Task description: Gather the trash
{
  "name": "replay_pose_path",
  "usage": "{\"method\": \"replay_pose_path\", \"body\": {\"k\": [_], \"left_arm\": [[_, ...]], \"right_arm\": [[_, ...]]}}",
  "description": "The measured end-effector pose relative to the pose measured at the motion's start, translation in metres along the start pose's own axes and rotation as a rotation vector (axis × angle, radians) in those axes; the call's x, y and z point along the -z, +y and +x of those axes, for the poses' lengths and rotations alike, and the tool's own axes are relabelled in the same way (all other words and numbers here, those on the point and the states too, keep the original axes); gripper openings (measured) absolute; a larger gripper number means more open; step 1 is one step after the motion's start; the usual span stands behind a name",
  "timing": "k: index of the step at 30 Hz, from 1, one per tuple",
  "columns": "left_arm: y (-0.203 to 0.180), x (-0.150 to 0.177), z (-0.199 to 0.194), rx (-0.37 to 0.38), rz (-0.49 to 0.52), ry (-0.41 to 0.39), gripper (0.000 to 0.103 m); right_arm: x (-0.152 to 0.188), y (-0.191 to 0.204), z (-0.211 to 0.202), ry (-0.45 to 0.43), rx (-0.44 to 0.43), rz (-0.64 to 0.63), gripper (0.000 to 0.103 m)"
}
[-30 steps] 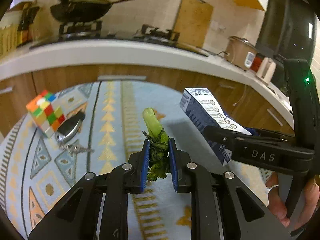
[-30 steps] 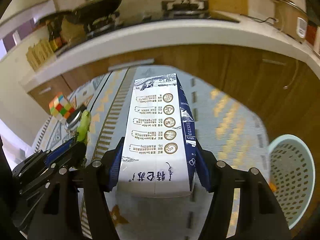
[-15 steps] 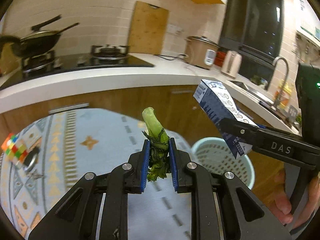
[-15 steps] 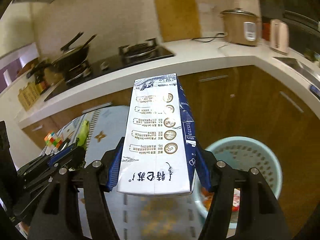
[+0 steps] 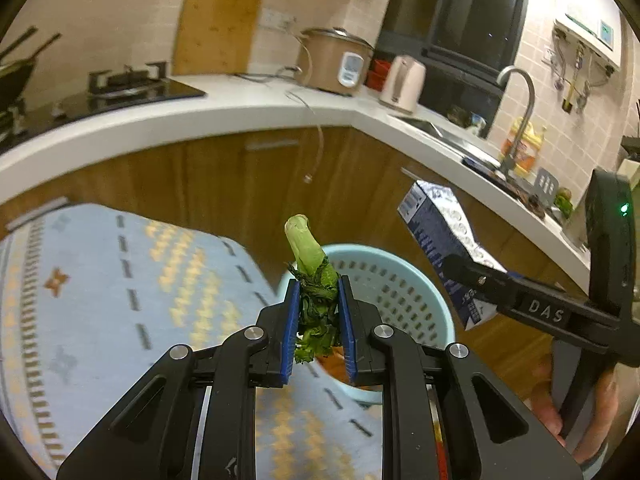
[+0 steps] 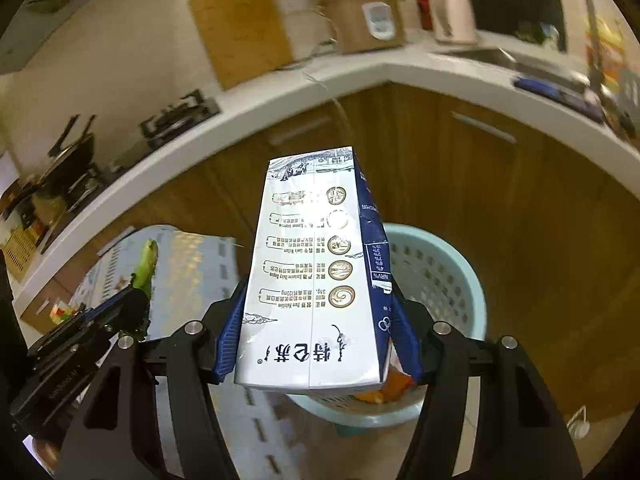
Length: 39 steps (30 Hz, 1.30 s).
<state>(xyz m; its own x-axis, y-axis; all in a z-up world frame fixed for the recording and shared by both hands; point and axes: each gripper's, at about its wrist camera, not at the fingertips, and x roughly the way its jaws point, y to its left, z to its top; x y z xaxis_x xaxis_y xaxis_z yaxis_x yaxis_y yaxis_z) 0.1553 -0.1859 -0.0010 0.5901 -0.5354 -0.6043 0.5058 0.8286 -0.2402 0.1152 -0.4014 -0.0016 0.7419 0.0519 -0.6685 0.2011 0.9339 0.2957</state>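
Observation:
My left gripper (image 5: pixel 317 304) is shut on a wilted green vegetable stalk (image 5: pixel 309 256), held upright in the air near the rim of a light blue perforated trash basket (image 5: pixel 404 280). My right gripper (image 6: pixel 320 320) is shut on a white and blue milk carton (image 6: pixel 316 272), held above the basket (image 6: pixel 448 276). The carton (image 5: pixel 444 244) and right gripper also show at the right of the left wrist view. The stalk (image 6: pixel 146 264) and left gripper show at the left of the right wrist view. Orange scraps lie in the basket.
The basket stands on the floor by wooden cabinets (image 5: pixel 224 184) under a white counter (image 5: pixel 248 108). A patterned blue rug (image 5: pixel 120 288) lies to its left. A stove, cutting board, rice cooker (image 5: pixel 332 60), kettle and sink are on the counter.
Both grippers have swung right from the rug toward the basket, carrying the stalk and the carton. The Rubik's cube and keys have left the left wrist view.

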Motion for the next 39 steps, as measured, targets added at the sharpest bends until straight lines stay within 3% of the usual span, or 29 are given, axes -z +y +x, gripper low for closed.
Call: {"method": "replay_pose_path", "body": {"k": [12,14,17,26,29,35,39], "left_arm": [[-0.03,0.019,0.052,0.061,0.035,0.132,0.019],[-0.028,0.019,0.054,0.069,0.024,0.138,0.031],[-0.026,0.018,0.051,0.045,0.024,0.123,0.045],[-0.003,0.019,0.026,0.009,-0.007,0.079,0.05],[0.008,0.02,0.01,-0.009,-0.027,0.053,0.06],[0.036,0.03,-0.039,-0.107,-0.082,-0.046,0.081],[0.052,0.041,-0.066,-0.198,-0.097,-0.099,0.085]], "right_arm": [[0.028,-0.045,0.033,0.119,0.043,0.109,0.06],[0.03,-0.048,0.036,0.131,0.047,0.121,0.06],[0.03,-0.048,0.041,0.141,0.052,0.127,0.06],[0.031,-0.038,0.035,0.126,0.032,0.111,0.06],[0.029,-0.018,0.022,0.095,0.019,0.067,0.06],[0.031,0.026,0.0,0.025,-0.028,-0.001,0.06],[0.043,0.059,-0.014,-0.05,-0.003,-0.071,0.06]]}}
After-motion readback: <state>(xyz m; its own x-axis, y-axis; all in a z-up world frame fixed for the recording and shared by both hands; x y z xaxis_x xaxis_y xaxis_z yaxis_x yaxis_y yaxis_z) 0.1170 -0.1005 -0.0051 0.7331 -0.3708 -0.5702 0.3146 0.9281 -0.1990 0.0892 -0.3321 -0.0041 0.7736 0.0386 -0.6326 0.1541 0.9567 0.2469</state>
